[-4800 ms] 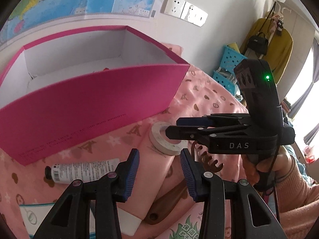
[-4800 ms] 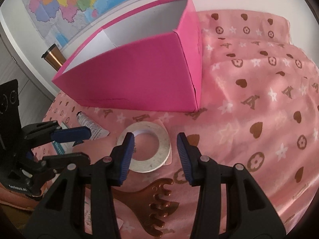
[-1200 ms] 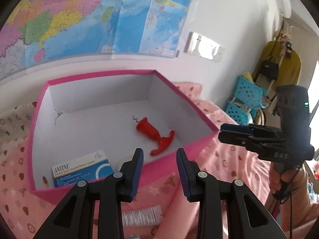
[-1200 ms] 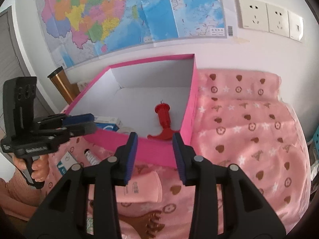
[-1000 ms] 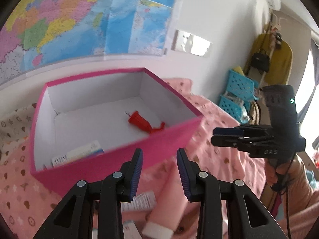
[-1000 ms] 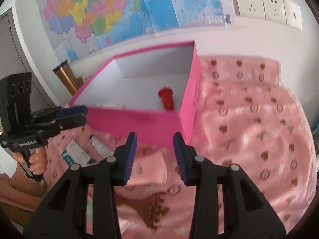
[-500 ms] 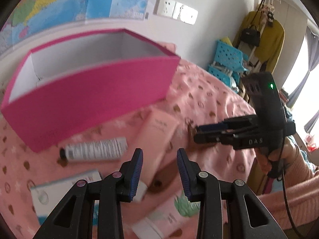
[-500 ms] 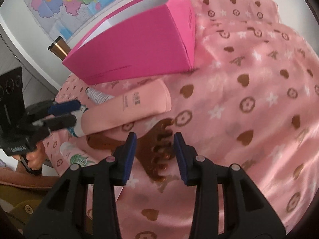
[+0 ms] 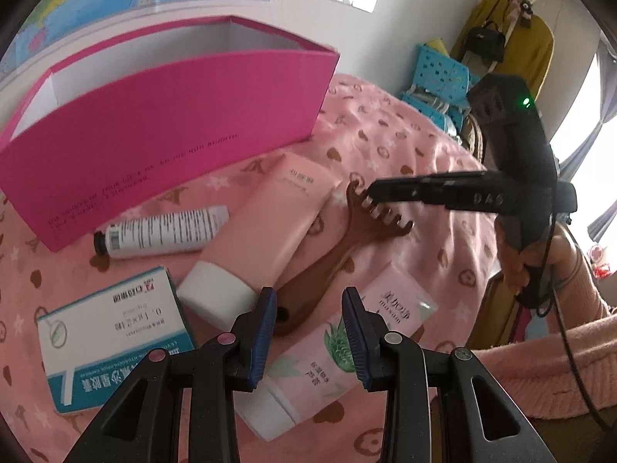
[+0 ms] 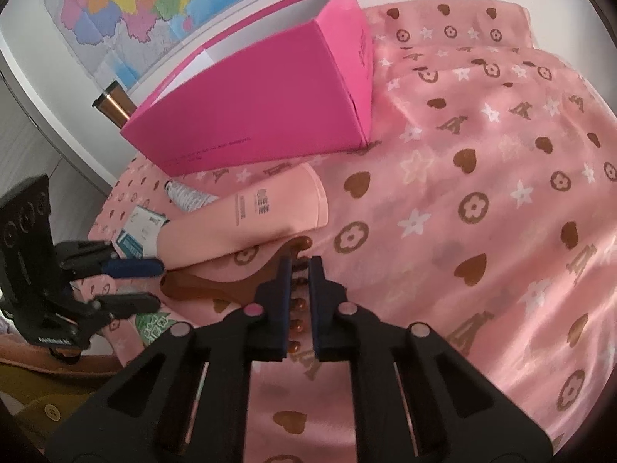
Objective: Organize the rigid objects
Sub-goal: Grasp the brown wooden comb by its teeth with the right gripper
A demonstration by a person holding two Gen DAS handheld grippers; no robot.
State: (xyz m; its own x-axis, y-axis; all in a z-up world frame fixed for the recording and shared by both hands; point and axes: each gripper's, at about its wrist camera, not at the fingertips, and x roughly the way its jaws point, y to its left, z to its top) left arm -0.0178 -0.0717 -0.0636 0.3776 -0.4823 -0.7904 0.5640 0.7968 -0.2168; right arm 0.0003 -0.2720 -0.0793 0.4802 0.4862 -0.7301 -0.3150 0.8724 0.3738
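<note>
The brown comb [image 10: 231, 283] lies flat on the pink patterned cloth [image 10: 482, 200], its wide teeth pointing toward the right-hand side of the bed and its handle running back under the big pink tube [image 10: 246, 216]. The right gripper [image 10: 300, 270] has its jaws drawn narrow around the toothed end of that comb, with the teeth showing in the slim gap between the blue pads; it looks clamped on, though contact is partly hidden by the fingers. From the left wrist view the same comb [image 9: 339, 247] shows with the right gripper's [image 9: 368, 193] tip sitting right over its teeth. The left gripper [image 9: 308, 316] hangs with its jaws wide apart and nothing between them, above the comb's handle end and a pale tube with green leaves printed on it [image 9: 331, 351]. The big pink tube [image 9: 270, 227] lies slantwise over the comb's handle, its white cap toward the left gripper. Just beside it lies a smaller white tube with a black cap [image 9: 162, 233], and nearer the left gripper a white and teal medicine box [image 9: 112, 332]. Behind all of these stands the open pink box [image 9: 166, 123] with a white inside, set against the wall under a map [image 10: 127, 4]. A bronze-coloured cup [image 10: 115, 106] stands behind the box's far corner.
</note>
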